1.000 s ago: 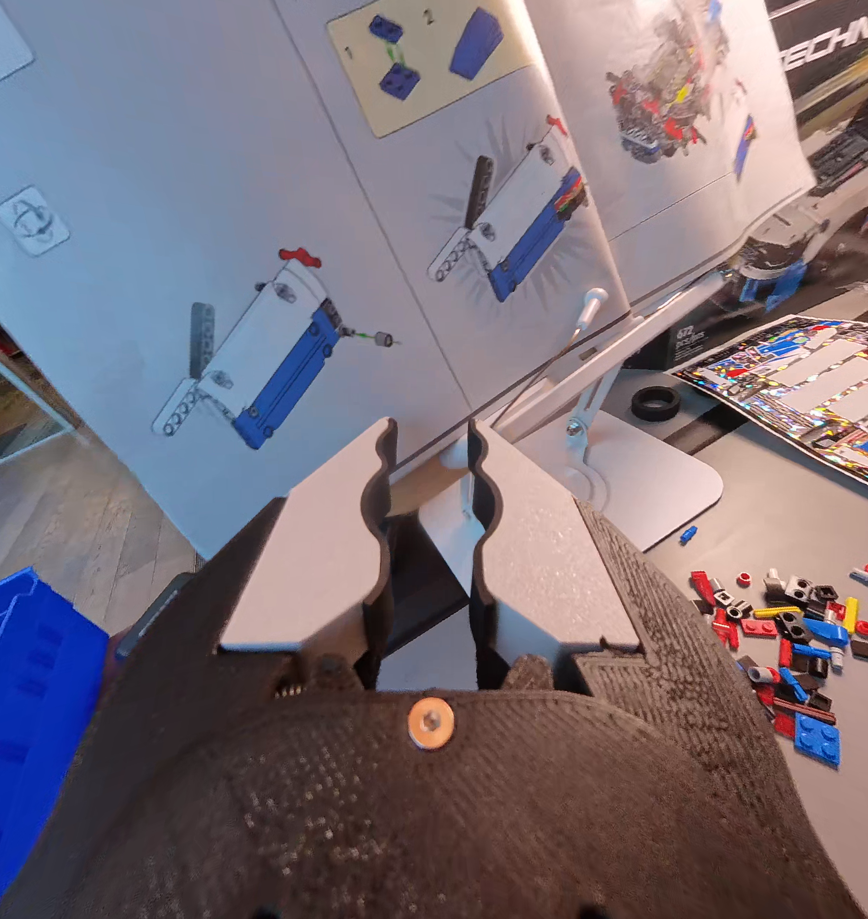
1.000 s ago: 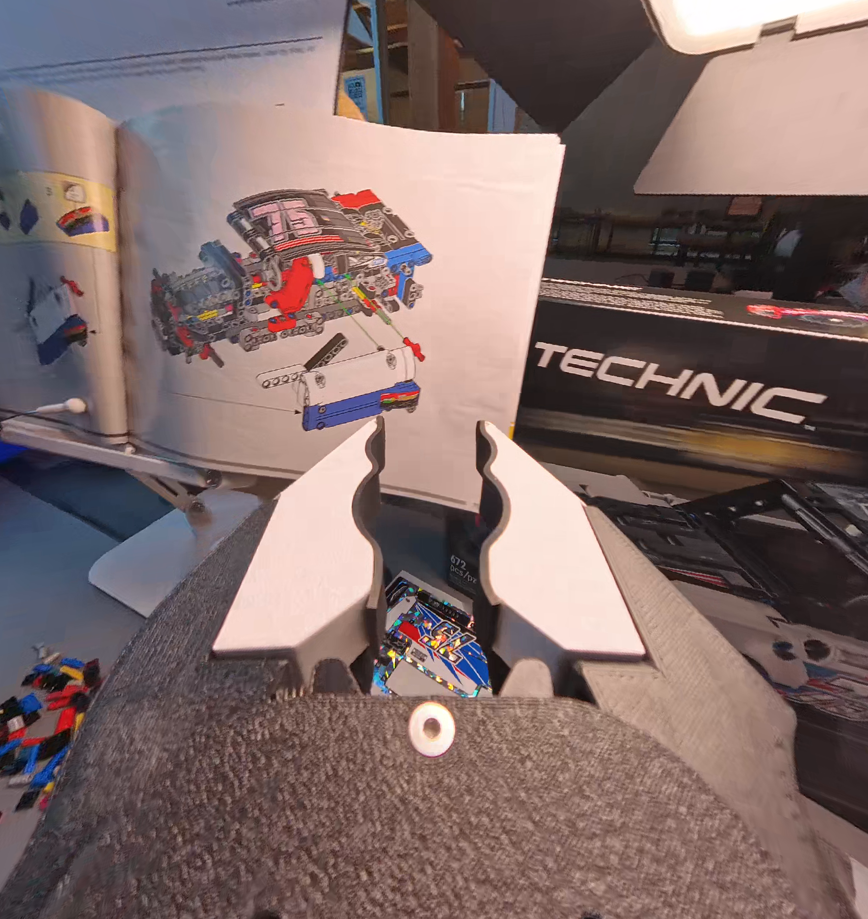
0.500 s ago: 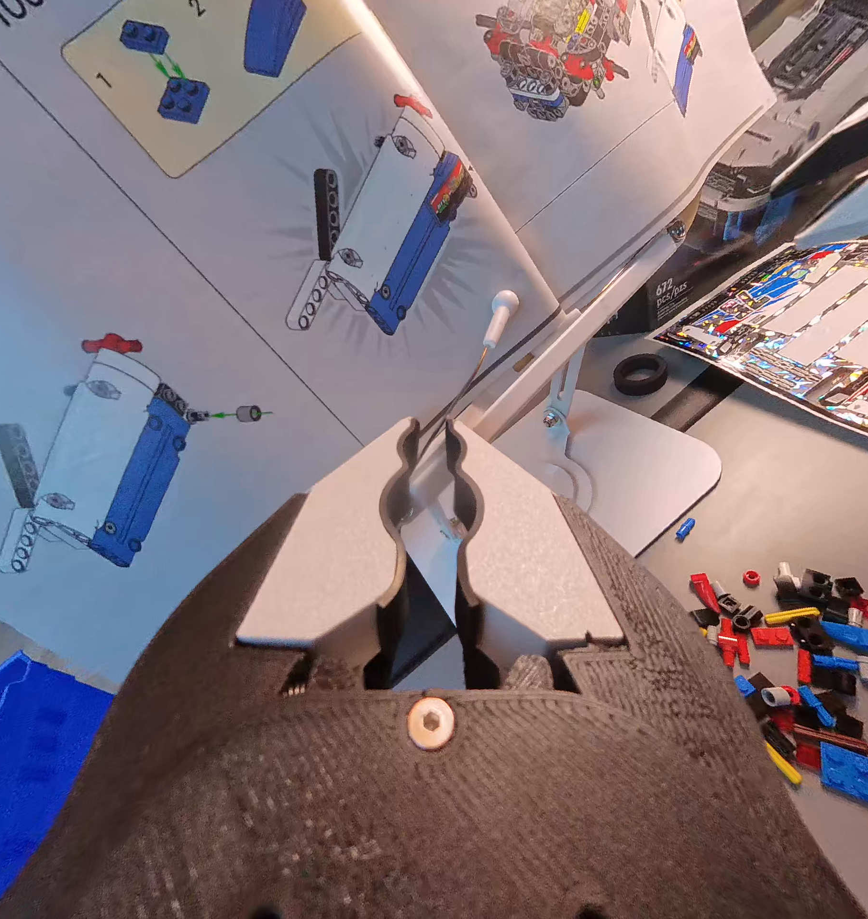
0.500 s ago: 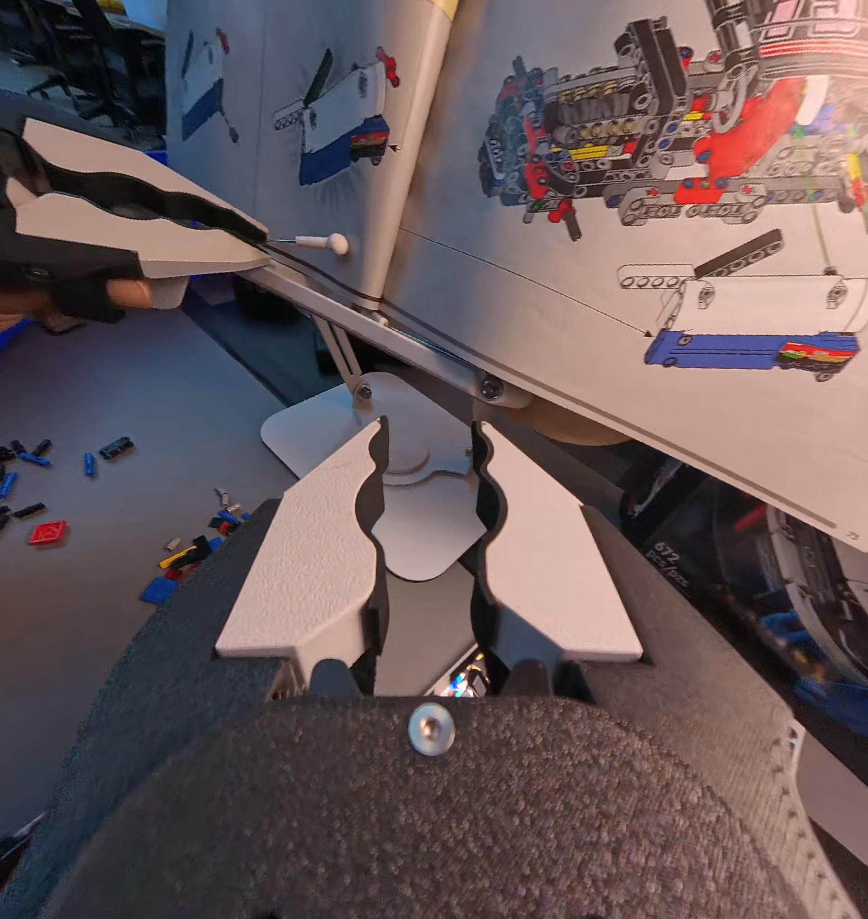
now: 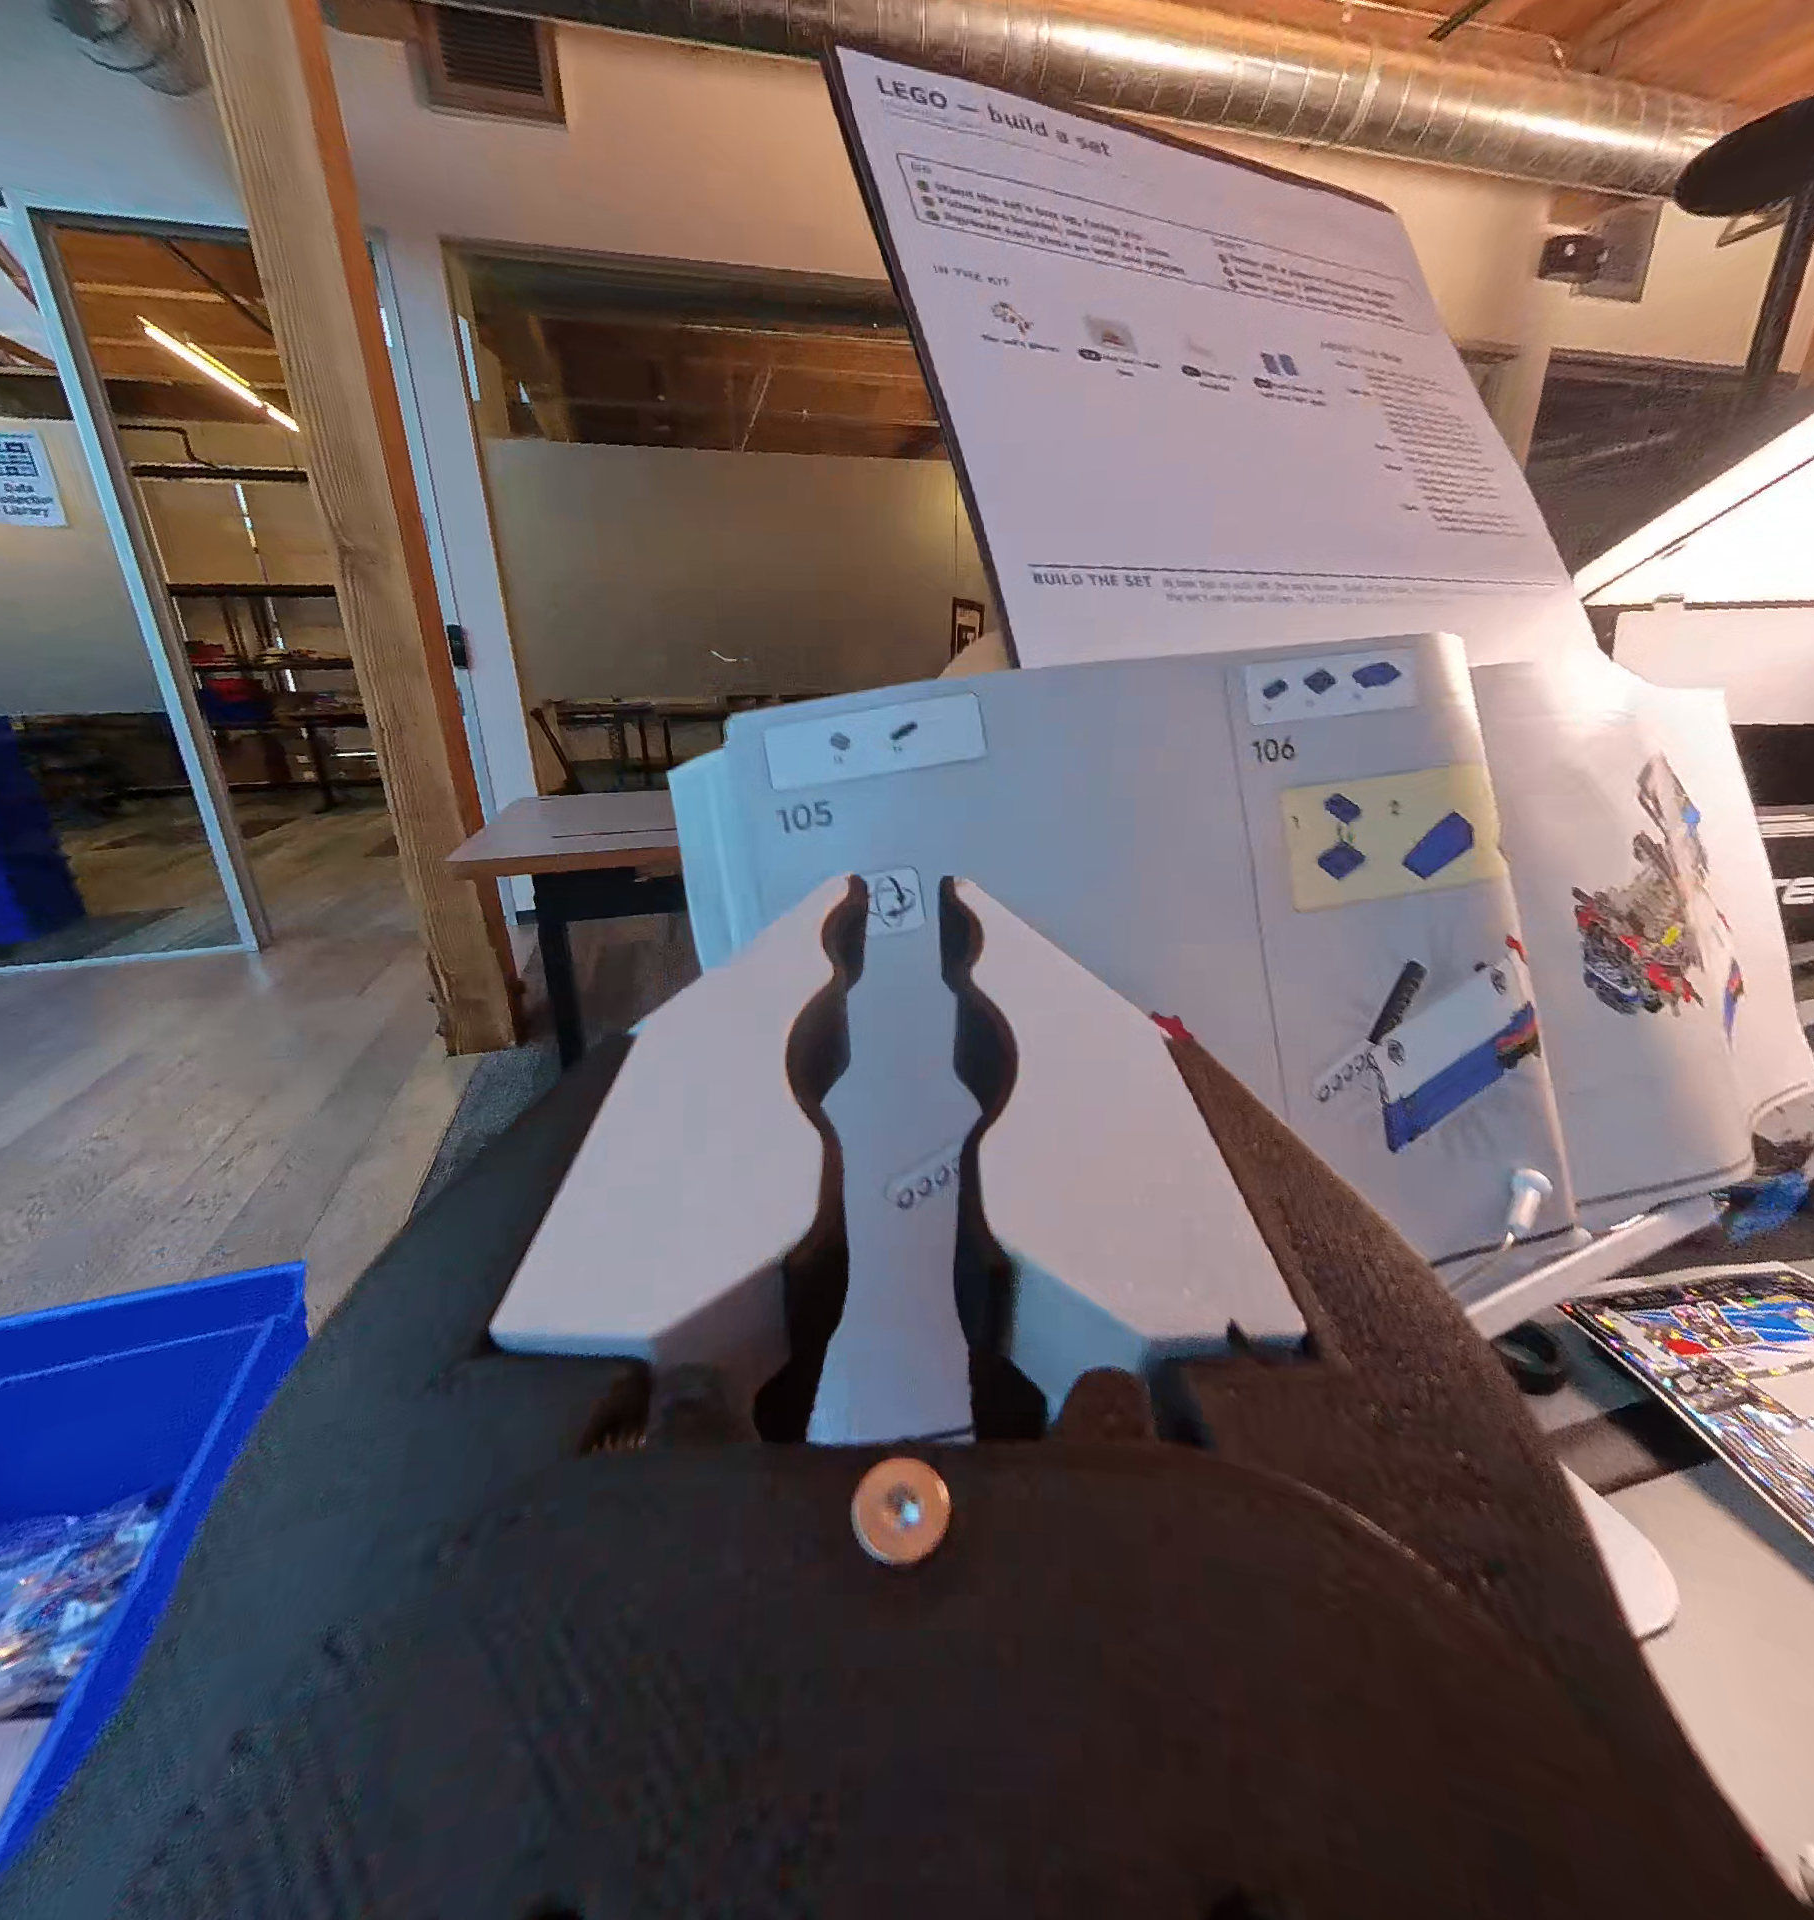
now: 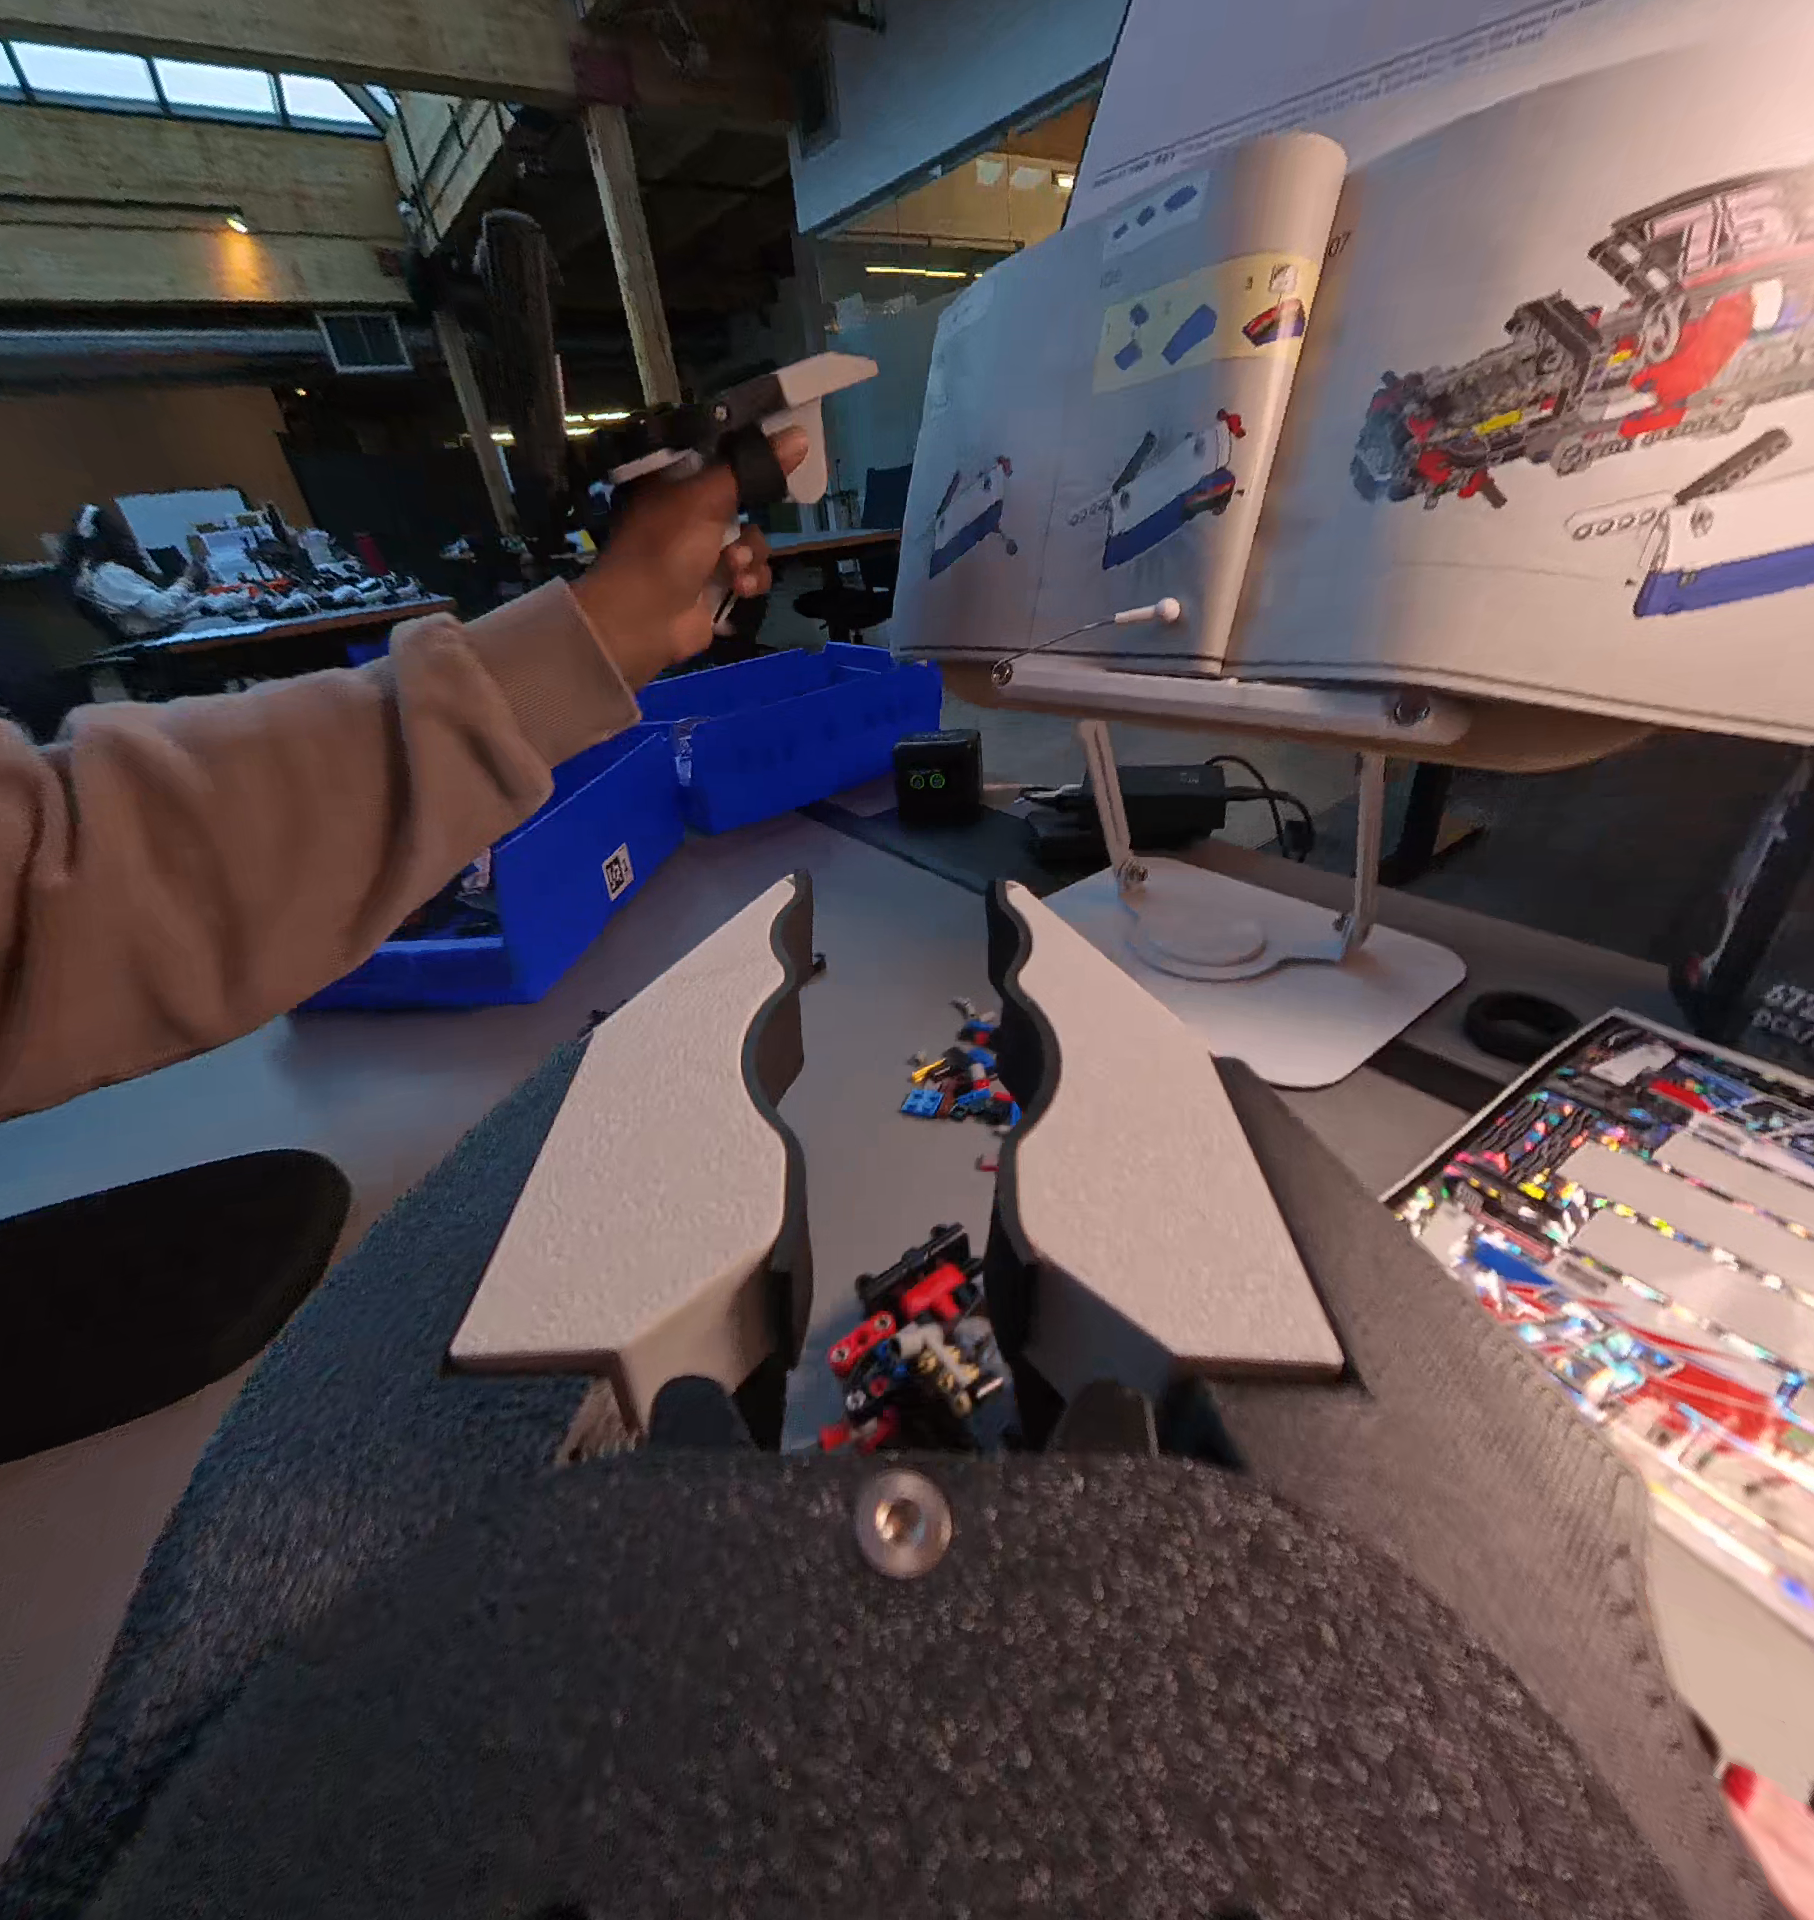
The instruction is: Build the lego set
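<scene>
My left gripper point(image 5: 903, 896) is raised in front of the open instruction booklet point(image 5: 1090, 935) on its white stand. Its jaws are a narrow gap apart with nothing between them. It also shows in the right wrist view point(image 6: 815, 416), held up by a hand with a tan sleeve, left of the booklet point(image 6: 1121, 416). My right gripper point(image 6: 898, 899) is open and empty above the grey table. Loose Lego pieces point(image 6: 960, 1081) lie on the table beyond its fingers. A partly built red and black model point(image 6: 918, 1340) shows low between the finger bases.
Blue bins point(image 6: 612, 831) stand at the table's left, one also in the left wrist view point(image 5: 103, 1455) holding bagged parts. A shiny sticker sheet point(image 6: 1661, 1247) lies right. The stand's base point(image 6: 1287, 977), a black tyre point(image 6: 1516, 1023) and a black set box point(image 6: 1776, 935) sit behind. The grippers' ends are close to 40 cm from one another.
My left gripper has lifted and drawn back from the stand's lower ledge to face the page. My right gripper has pulled back from the booklet, now looks over the table, and its jaws stand wider.
</scene>
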A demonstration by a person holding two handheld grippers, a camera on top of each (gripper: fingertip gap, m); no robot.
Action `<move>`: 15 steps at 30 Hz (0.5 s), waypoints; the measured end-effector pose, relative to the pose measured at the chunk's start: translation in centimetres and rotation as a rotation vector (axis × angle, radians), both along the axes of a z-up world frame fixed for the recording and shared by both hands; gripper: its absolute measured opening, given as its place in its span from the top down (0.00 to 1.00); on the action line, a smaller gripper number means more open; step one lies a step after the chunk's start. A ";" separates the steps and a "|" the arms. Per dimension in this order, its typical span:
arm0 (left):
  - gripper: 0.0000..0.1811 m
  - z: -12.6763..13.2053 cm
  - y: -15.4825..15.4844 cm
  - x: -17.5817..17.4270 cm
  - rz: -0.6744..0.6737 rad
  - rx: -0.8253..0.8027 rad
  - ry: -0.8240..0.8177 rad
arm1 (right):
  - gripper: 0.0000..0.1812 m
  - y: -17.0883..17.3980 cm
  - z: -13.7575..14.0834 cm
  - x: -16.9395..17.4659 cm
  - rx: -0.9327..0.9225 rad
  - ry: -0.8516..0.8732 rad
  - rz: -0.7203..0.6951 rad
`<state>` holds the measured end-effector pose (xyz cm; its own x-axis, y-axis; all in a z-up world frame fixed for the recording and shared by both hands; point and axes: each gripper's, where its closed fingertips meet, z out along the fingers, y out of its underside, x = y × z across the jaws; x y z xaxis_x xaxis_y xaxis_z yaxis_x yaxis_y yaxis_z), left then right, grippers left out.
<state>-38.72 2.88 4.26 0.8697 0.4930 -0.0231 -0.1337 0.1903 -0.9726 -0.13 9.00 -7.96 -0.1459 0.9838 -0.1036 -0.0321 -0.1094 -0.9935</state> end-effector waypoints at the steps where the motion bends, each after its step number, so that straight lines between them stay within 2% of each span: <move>1: 0.97 0.5 0.2 -0.7 0.002 -0.007 0.006 | 0.83 -0.4 -0.5 0.9 -0.020 0.001 0.000; 6: 1.00 1.1 2.3 -3.0 0.027 -0.063 0.012 | 0.88 -1.4 -2.4 3.6 -0.060 0.046 0.015; 15: 1.00 1.2 3.8 -3.8 0.058 -0.061 0.006 | 0.90 -0.2 -3.8 3.8 -0.011 0.054 -0.014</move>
<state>-42.56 6.65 5.46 0.8394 0.5402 -0.0602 -0.1488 0.1220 -0.9813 3.65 8.85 -11.74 -0.1377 0.9847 -0.1066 -0.0871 -0.1192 -0.9890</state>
